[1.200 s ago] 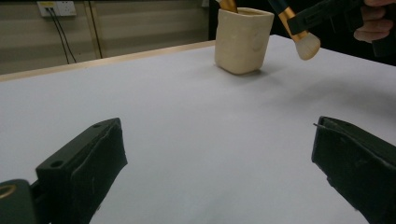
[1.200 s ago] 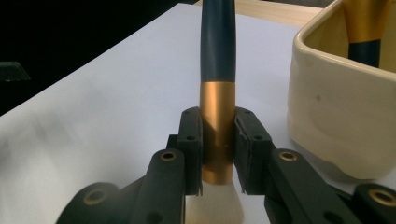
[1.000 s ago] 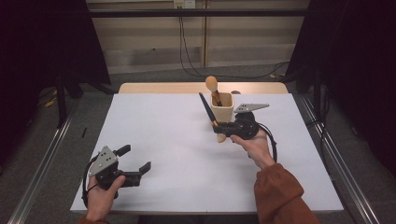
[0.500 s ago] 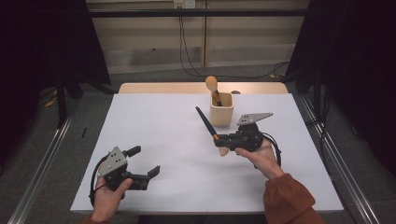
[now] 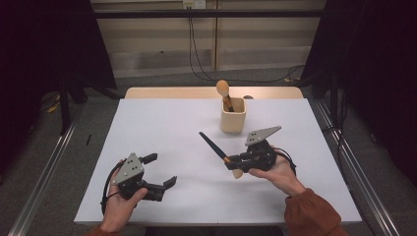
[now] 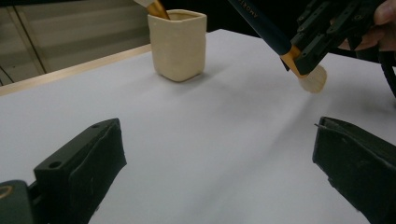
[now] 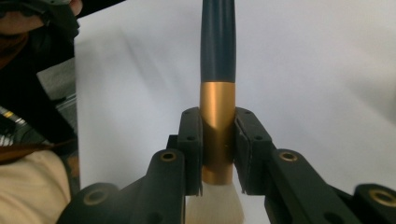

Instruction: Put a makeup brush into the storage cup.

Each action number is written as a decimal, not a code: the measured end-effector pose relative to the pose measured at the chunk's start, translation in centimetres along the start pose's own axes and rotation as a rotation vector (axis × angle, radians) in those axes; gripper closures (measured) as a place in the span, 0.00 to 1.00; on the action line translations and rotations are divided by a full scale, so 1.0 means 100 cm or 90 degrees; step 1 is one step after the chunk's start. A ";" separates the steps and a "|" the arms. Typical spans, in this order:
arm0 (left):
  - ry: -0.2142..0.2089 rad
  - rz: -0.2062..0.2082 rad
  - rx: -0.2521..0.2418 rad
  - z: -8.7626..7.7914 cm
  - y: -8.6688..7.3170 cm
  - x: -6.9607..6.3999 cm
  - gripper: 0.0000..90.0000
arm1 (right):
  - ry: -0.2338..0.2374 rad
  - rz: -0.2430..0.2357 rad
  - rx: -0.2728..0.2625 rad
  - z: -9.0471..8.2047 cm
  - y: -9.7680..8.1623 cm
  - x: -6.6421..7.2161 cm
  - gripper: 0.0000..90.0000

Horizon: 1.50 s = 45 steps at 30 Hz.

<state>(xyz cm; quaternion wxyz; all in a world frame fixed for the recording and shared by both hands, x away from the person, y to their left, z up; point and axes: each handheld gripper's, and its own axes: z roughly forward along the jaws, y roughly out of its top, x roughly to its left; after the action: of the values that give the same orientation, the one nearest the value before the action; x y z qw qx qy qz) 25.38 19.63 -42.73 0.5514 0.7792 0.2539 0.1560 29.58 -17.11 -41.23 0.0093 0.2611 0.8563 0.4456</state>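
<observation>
High view, brush [image 5: 216, 148] mid-table, cup [image 5: 232, 115] near far edge

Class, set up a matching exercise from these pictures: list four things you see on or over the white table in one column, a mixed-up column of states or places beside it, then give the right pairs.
Things:
1. left gripper
2. right gripper
3. makeup brush
4. beige cup

States or places:
A. stands upright near the far edge of the table, with a second brush in it
B. jaws wide apart, nothing between them
C. clamped by its gold ferrule, dark handle pointing up and away
D. jaws closed on a brush

Pairs: 1-B, 2-D, 3-C, 4-A
</observation>
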 end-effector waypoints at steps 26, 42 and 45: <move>-0.079 0.020 0.098 0.012 0.007 -0.002 0.03 | 0.079 -0.120 0.200 0.034 0.013 0.029 0.83; -0.146 0.052 0.175 0.030 0.020 -0.010 0.04 | 0.093 -0.176 0.299 0.045 0.022 0.039 0.82; -0.154 0.054 0.192 0.033 0.020 -0.011 0.04 | 0.094 -0.186 0.316 0.047 0.024 0.040 0.82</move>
<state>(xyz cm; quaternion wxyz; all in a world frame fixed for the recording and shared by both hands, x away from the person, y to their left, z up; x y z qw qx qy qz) 26.67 15.93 -41.96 0.4479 0.8760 0.1733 0.0450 28.37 -10.62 -41.36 -0.0529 0.0968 0.9659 0.2343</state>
